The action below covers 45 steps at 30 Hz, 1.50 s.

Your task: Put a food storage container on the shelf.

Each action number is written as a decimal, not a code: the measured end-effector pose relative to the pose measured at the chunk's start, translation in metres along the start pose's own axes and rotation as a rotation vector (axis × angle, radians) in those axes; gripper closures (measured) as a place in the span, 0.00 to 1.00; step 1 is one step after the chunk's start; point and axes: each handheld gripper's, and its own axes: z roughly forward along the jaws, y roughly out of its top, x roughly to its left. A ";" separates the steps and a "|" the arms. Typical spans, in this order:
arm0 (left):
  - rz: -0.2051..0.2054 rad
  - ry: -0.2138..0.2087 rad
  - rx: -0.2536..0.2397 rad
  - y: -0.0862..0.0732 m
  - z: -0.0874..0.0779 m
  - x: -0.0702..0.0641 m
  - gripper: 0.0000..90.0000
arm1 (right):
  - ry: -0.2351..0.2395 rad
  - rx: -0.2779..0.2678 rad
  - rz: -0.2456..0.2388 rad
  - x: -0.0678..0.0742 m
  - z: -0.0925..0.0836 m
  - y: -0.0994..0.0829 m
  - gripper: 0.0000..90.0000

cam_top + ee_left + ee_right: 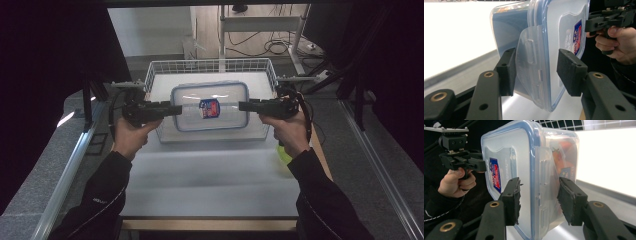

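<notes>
Clear plastic, blue-rimmed: the lidded container (210, 106) hangs between my two tools, above the white wire basket (155, 67) at the far end of the table (200, 175). My left hand-held gripper (176, 109) comes in from the left side and clamps the container's short end; in the left gripper view the side latch flap (530, 65) sits between my black pads (571, 71), one pad pressed against the body side, the other set by the lid face, though I cannot tell for sure that this second pad touches. My right hand-held gripper (243, 106) takes the opposite short end; in the right gripper view its pads (570, 200) straddle the blue lid rim and latch, one on the lid face, one on the body wall, grasping it. The container is tipped on edge relative to each camera, lid face toward the other hand. A red-and-blue label (209, 108) marks the middle of the lid. Orange and reddish contents (561, 157) show dimly through the wall; too blurred to name. My left hand (129, 137) and right hand (289, 134) grip the tool handles, dark sleeves running back toward the near edge. Something yellow-green (284, 154) peeks out just beside my right wrist, on the table.
</notes>
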 end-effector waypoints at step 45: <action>0.002 0.038 -0.024 0.057 0.028 0.057 0.54 | -0.034 -0.038 0.093 -0.050 0.039 0.057 0.57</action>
